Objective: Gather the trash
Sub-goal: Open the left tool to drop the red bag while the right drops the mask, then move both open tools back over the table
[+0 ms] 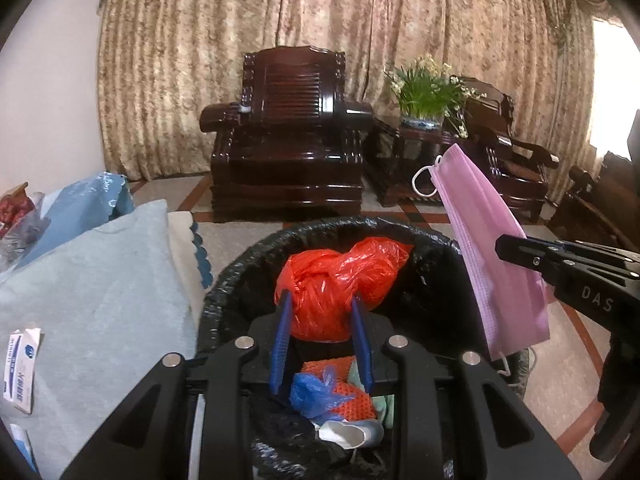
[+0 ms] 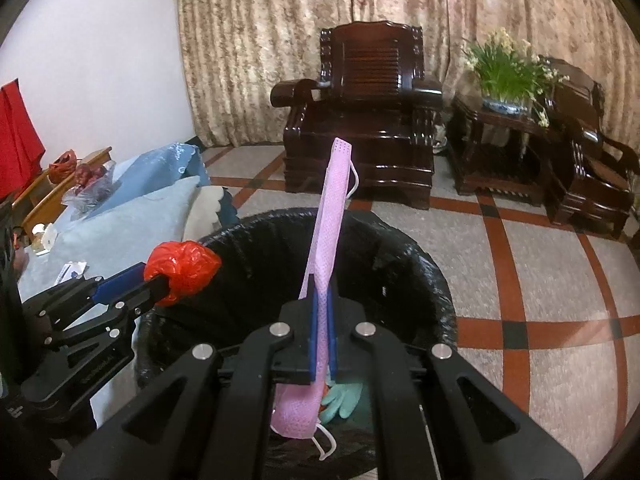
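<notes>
My left gripper [image 1: 322, 304] is shut on a crumpled red plastic bag [image 1: 340, 276] and holds it over the black-lined trash bin [image 1: 240, 272]. In the right wrist view the left gripper [image 2: 160, 280] grips the red bag [image 2: 184, 270] at the bin's left rim [image 2: 400, 240]. My right gripper [image 2: 322, 300] is shut on a pink face mask [image 2: 328, 220], held upright over the bin; the mask [image 1: 492, 240] also shows at the right of the left wrist view. Inside the bin lie a blue plastic bag [image 1: 316, 394], orange mesh and a green glove [image 2: 344, 398].
A bed with a light blue cover [image 1: 100, 280] lies left of the bin, with a small packet [image 1: 22, 368] on it. Dark wooden armchairs [image 1: 288, 140] and a side table with a potted plant [image 1: 428, 96] stand by the curtains across the tiled floor.
</notes>
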